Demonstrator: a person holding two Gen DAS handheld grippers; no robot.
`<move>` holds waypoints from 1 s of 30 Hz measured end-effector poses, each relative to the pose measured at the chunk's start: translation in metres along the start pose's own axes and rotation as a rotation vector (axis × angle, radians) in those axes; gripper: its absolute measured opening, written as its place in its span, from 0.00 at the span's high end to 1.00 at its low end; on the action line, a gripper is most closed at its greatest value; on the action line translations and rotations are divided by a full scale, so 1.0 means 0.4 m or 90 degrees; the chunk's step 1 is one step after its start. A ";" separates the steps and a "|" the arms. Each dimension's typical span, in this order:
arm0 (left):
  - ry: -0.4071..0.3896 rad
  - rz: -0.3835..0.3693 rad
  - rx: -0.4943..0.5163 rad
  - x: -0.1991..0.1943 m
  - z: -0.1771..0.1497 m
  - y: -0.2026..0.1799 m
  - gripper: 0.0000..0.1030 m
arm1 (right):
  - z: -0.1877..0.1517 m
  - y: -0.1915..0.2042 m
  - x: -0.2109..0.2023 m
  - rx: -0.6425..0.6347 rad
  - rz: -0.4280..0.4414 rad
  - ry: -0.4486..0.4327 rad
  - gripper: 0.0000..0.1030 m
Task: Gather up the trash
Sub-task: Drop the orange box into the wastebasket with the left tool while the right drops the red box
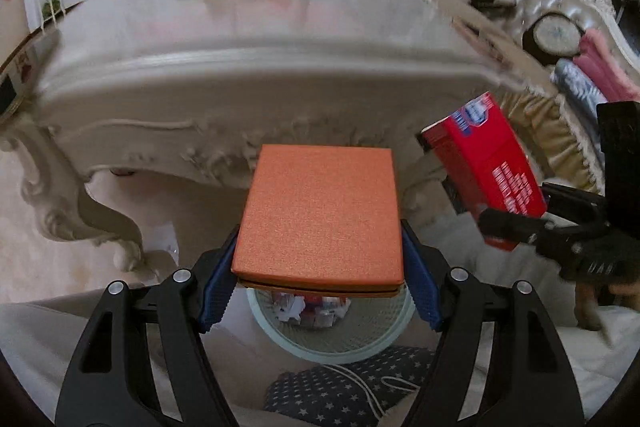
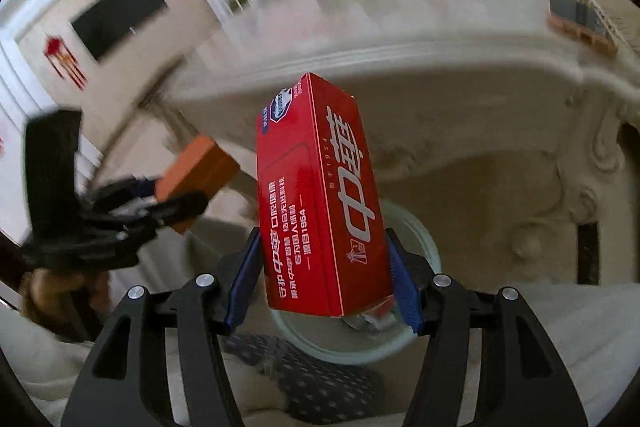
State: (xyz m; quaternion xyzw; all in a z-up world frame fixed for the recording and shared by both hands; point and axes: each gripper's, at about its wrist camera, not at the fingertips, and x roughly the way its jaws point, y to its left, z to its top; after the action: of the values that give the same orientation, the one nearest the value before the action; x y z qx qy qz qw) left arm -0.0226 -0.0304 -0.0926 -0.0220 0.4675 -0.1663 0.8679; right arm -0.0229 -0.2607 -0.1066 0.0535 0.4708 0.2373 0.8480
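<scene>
Trash rides in both grippers, the left gripper (image 1: 318,283) pinching a flat orange textured box (image 1: 320,215) and the right gripper (image 2: 326,287) clamping a glossy red cardboard carton (image 2: 320,195), each held above the pale round wastebasket (image 1: 394,327), seemingly for dropping.

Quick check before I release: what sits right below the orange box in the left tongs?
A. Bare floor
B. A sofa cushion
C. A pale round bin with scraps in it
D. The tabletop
C: in the left wrist view the pale round bin, with scraps inside, shows just under the orange box gripped by the left tongs.
</scene>
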 end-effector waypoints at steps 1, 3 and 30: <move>0.008 0.001 0.002 0.019 -0.010 -0.003 0.30 | 0.000 -0.005 0.021 0.000 -0.009 0.011 0.45; 0.029 0.006 0.005 0.057 -0.028 -0.012 0.30 | 0.001 -0.013 0.062 -0.004 -0.026 0.033 0.45; 0.035 0.052 0.054 0.005 -0.016 -0.024 0.18 | 0.007 0.032 0.022 -0.032 -0.064 -0.005 0.35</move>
State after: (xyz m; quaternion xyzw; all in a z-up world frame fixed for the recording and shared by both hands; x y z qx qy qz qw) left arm -0.0295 -0.0392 -0.0961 0.0386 0.4841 -0.1512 0.8610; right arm -0.0212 -0.2449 -0.1080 0.0093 0.4634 0.2057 0.8619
